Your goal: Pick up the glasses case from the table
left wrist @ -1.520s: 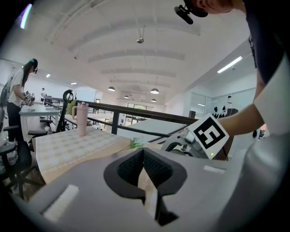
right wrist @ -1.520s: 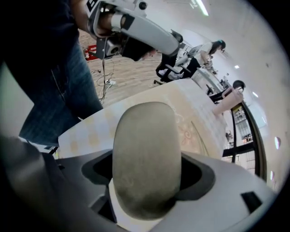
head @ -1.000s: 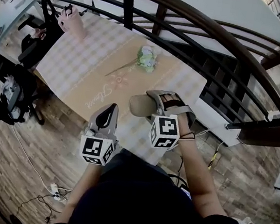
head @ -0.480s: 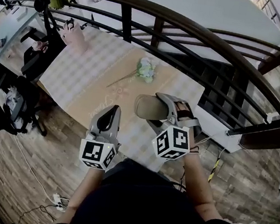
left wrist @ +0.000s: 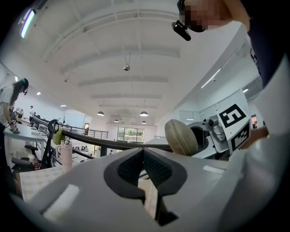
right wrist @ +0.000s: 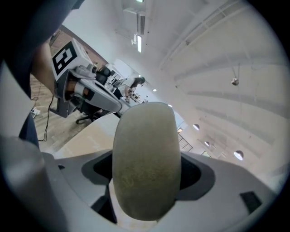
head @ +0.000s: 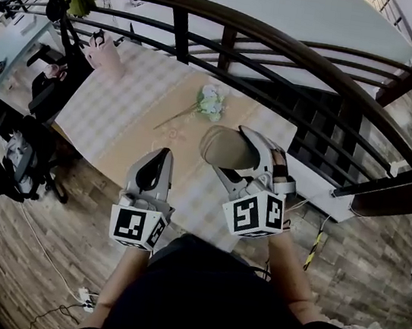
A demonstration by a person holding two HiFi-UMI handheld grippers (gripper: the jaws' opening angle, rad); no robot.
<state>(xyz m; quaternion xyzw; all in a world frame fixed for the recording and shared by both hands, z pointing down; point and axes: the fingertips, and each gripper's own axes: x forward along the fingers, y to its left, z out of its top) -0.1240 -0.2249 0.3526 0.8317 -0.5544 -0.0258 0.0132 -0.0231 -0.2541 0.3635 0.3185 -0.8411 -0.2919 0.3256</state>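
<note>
Flowers (head: pixel 214 100) on table (head: pixel 123 102); glasses case (head: pixel 227 148) nearer, above it; L gripper (head: pixel 163 154) left.

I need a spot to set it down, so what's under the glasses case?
Only the checked tablecloth shows around the glasses case, held by the right gripper. The patch directly beneath is covered.
</note>
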